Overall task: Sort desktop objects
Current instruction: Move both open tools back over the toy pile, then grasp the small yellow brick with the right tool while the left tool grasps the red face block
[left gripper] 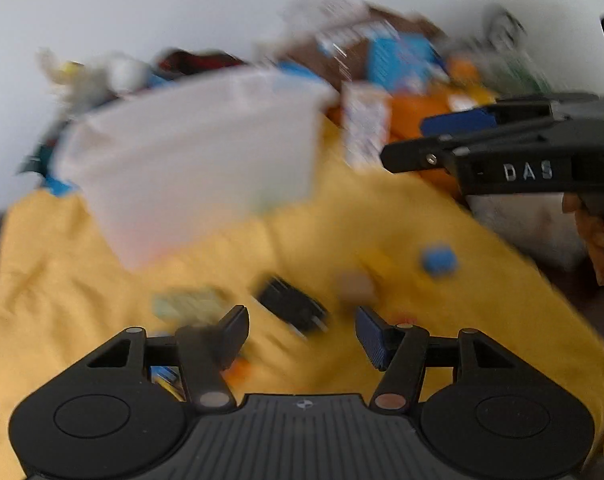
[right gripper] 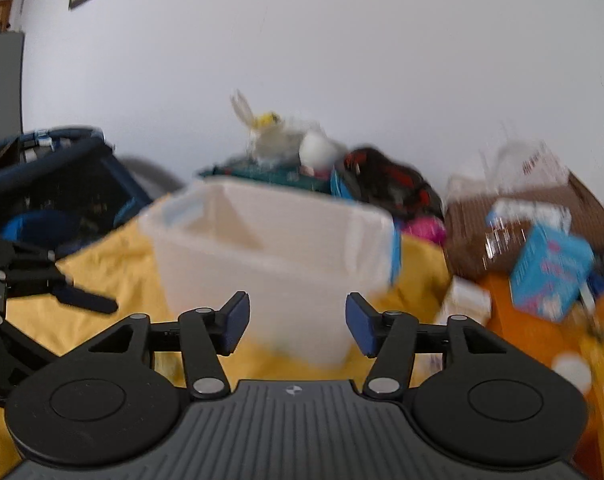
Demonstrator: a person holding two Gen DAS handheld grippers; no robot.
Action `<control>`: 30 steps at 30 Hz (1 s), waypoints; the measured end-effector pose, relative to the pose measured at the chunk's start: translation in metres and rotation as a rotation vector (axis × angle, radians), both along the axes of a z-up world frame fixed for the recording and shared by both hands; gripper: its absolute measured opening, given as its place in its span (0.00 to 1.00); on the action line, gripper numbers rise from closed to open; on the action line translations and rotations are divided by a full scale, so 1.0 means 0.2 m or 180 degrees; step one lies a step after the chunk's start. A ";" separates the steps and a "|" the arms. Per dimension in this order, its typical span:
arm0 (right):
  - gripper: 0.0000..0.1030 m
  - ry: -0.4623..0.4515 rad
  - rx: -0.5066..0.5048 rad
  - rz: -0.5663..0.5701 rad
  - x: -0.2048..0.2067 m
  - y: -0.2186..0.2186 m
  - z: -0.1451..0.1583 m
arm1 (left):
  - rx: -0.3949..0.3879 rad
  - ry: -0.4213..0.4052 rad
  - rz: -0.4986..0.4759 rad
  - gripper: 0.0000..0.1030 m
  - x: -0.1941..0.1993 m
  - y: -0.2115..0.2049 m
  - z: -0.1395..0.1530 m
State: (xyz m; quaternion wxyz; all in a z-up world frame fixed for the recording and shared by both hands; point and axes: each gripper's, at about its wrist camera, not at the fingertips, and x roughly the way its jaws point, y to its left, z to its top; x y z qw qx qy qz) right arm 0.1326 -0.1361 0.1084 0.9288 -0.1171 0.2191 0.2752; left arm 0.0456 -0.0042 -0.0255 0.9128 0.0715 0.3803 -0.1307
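Observation:
A white plastic bin (left gripper: 190,156) stands on a yellow cloth (left gripper: 102,264); it also fills the middle of the right wrist view as the white bin (right gripper: 270,252). My left gripper (left gripper: 302,332) is open, low over the cloth, with nothing between its fingers. Just beyond its tips lie a black clip-like object (left gripper: 292,308), a greenish item (left gripper: 190,304), a brown piece (left gripper: 355,286), a yellow piece (left gripper: 375,260) and a blue block (left gripper: 439,260). My right gripper (right gripper: 298,320) is open and empty in front of the bin; from the left wrist it shows as the right gripper (left gripper: 413,140) at the right edge.
Boxes and packets are piled behind the bin: a blue box (right gripper: 549,276), a brown basket (right gripper: 481,236), an orange pack (left gripper: 417,116), a white carton (left gripper: 363,128). A dark bag (right gripper: 62,192) lies at the left. A hand (left gripper: 597,240) shows at the right. Both views are blurred.

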 end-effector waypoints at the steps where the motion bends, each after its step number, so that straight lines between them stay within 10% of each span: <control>1: 0.56 0.0064 -0.0004 -0.0052 -0.04 -0.03 -0.04 | 0.0041 0.0037 -0.0098 0.57 -0.01 -0.04 -0.03; 9: 0.41 0.0756 -0.0184 -0.0303 -0.29 -0.24 -0.34 | 0.0035 0.0139 -0.0538 0.47 0.02 -0.25 -0.18; 12: 0.41 0.0914 -0.0201 -0.0400 -0.35 -0.29 -0.38 | 0.0030 0.0230 -0.0479 0.22 0.06 -0.27 -0.24; 30: 0.41 0.0702 -0.0174 -0.0179 -0.17 -0.17 -0.47 | -0.0296 0.0529 0.0220 0.22 -0.22 0.07 -0.22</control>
